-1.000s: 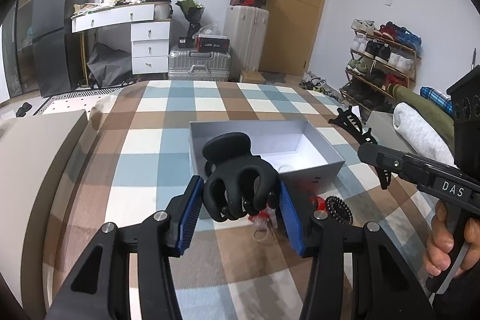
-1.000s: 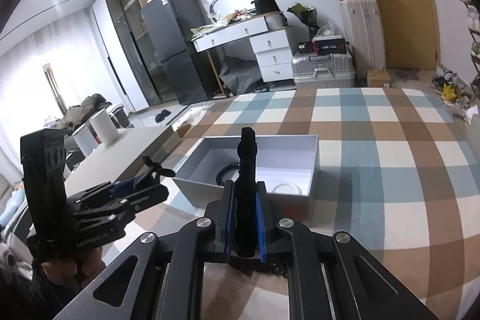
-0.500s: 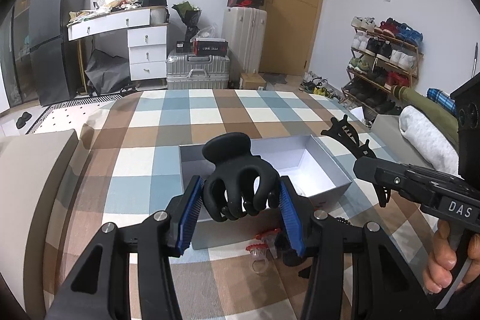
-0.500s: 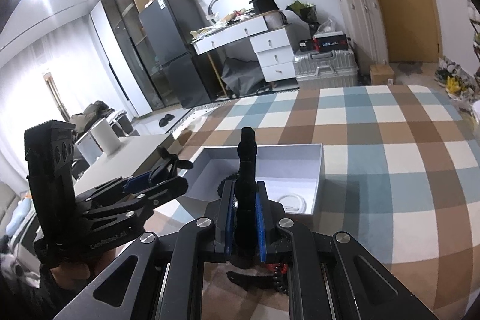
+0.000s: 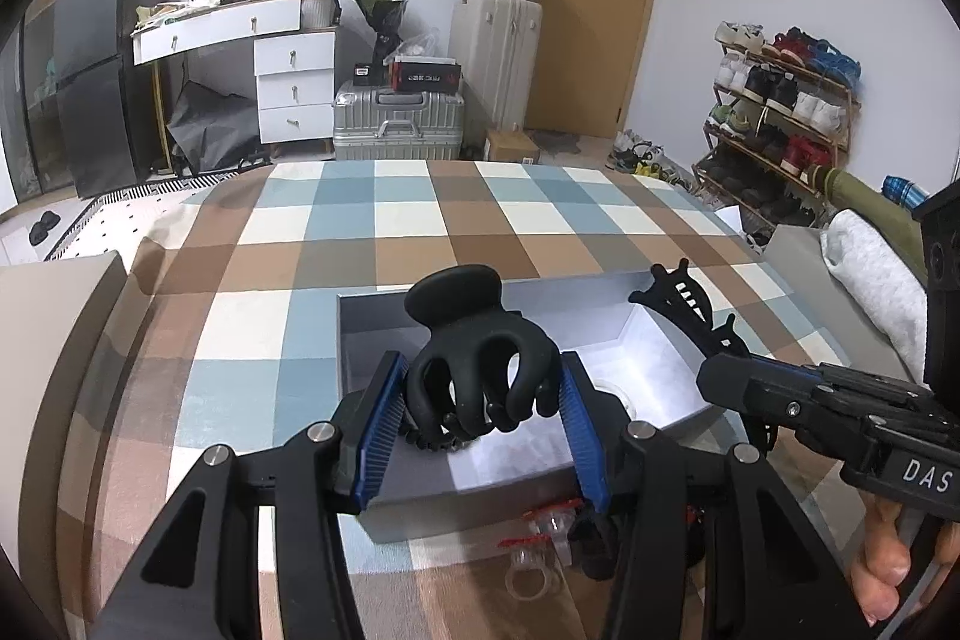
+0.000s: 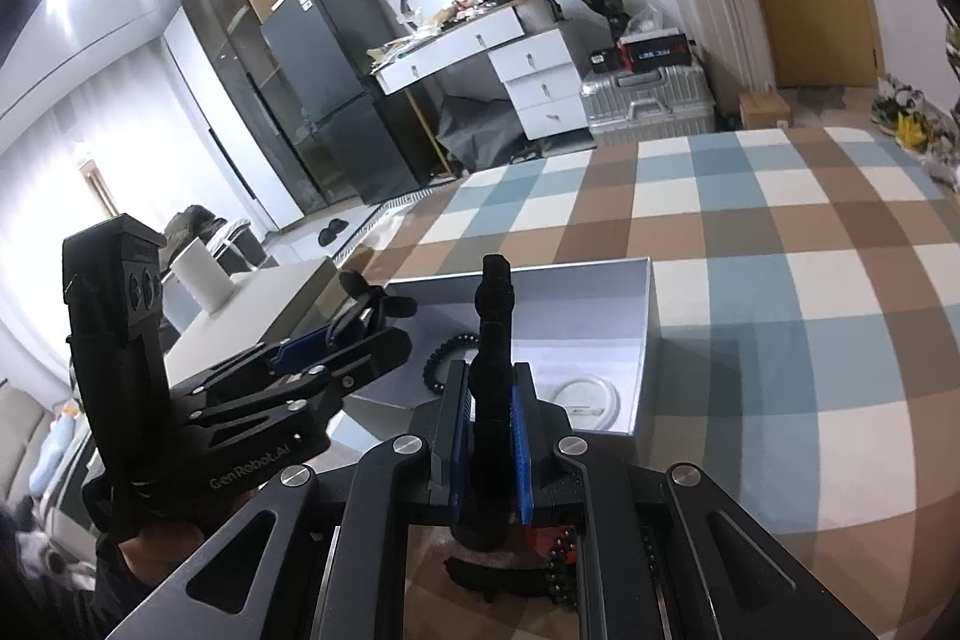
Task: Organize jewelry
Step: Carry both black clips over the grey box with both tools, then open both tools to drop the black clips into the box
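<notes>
Now the left hand-held gripper (image 5: 480, 409) is clamped on a black claw clip (image 5: 477, 364), its 2 blue pads pressing the clip's sides, and it hangs over the near half of the open grey box (image 5: 654, 328). Just ahead and to its right, the right hand-held gripper (image 6: 489, 421) is squeezed tight on a thin black hair clip (image 6: 493, 334), which stands upright out of the pads; from the left wrist camera that clip (image 5: 690, 304) shows edge-on with its spiky teeth, over the box's right side.

Inside the box, ahead of the right hand-held gripper, lies a white ring-shaped piece (image 6: 585, 394), and to its left a string of black beads (image 6: 444, 355). Below the left hand-held gripper, in front of the box's near wall, a clear ring with red bits (image 5: 534, 568) lies on the checked cloth (image 5: 420, 220). Under the right hand-held gripper there is another black clip (image 6: 492, 577) and some red and black beads (image 6: 558, 544), partly hidden by the fingers.

A hand (image 5: 888, 580) grips the right handle at the lower right of the left view.
</notes>
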{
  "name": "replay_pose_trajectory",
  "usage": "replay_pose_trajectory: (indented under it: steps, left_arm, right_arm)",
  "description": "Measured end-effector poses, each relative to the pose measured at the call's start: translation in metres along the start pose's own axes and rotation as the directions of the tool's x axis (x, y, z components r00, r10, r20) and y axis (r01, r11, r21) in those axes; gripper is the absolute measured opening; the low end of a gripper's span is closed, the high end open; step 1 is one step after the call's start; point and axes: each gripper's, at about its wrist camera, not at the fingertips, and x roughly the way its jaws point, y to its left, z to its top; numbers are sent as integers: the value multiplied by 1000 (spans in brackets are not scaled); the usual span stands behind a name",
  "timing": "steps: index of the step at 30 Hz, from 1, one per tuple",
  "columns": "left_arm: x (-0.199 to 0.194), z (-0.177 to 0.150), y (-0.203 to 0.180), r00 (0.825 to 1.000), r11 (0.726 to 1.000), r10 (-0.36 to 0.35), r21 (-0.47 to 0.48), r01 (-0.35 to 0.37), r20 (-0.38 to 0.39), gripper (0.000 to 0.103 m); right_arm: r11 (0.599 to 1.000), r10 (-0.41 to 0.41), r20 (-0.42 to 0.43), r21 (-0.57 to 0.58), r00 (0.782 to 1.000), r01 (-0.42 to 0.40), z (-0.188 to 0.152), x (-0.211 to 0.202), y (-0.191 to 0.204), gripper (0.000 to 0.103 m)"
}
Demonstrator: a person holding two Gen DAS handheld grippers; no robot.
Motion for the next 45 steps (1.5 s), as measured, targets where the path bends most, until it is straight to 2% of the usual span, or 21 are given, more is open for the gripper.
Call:
replay_pose_trajectory:
  steps: [10,24,33,36,39,40,41,42,44,45]
  left_arm:
    - [4,-3,-4,1000,1000,4,13,-4,0,44]
    - [12,-8,-10,1000,999,-20,50,21,-20,45]
    - [11,-9,-11,1000,999,-27,39,28,-16,45]
    - [6,-9,-11,999,999,-38,28,38,-14,45]
    - [-1,-8,-10,999,999,-37,22,37,-19,46]
    - [-5,-8,-10,999,999,-36,23,37,-19,52]
    - [-9,-8,-10,999,999,-35,22,35,-14,63]
    - [-13,-9,-9,1000,999,-30,19,30,-5,68]
    - [-21,-12,-8,1000,999,-29,17,28,3,76]
    - [-23,-13,-7,1000,999,-30,18,30,0,77]
  right_arm:
    - [1000,-11,5,30,1000,11,7,12,-5,12]
    - [999,-36,-30,38,999,37,11,32,-10,12]
    - [998,-43,-47,51,998,45,10,38,-11,14]
    - [998,-55,-24,35,998,56,10,31,-8,15]
    - [997,-82,-2,0,997,82,9,21,-2,27]
    - [996,-90,13,-12,996,90,8,14,0,35]
    - [995,-98,22,-24,995,98,7,8,2,42]
    - [994,-106,29,-35,994,107,6,3,3,46]
    - [990,-128,36,-51,991,130,4,-6,4,71]
    - [989,-137,37,-56,990,139,2,-11,4,78]
